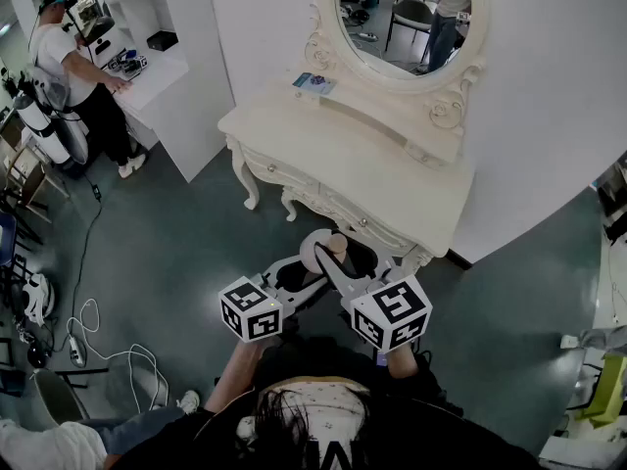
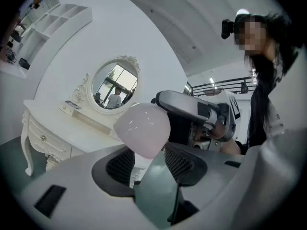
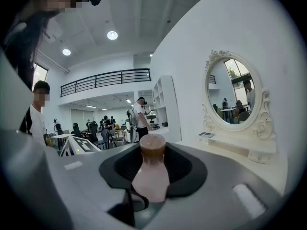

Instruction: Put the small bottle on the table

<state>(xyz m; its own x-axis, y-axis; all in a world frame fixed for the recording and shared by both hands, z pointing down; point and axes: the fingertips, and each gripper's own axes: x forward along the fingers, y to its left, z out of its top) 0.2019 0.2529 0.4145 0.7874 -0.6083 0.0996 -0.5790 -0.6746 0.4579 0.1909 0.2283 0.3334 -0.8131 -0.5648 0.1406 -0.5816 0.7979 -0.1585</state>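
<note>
The right gripper (image 3: 153, 166) is squeezing the small bottle (image 3: 151, 178) by its fat pink middle. The brown cap (image 3: 152, 146) sticks out past the tips. The left gripper (image 2: 146, 152) is just beside it with its jaws apart, and the bottle's round bottom is at its tips. The bottle is up in the air near the front of the white dressing table (image 1: 392, 164), not on it yet. It looks light, hard and slippery, so I think the fat middle is the best place to hold, not the cap.

The dressing table (image 1: 392, 179) top is found bare across its front and right end. A flat item (image 1: 313, 82) is noted at its far-left corner, and its back edge is closed off by the mirror (image 1: 402, 8).
</note>
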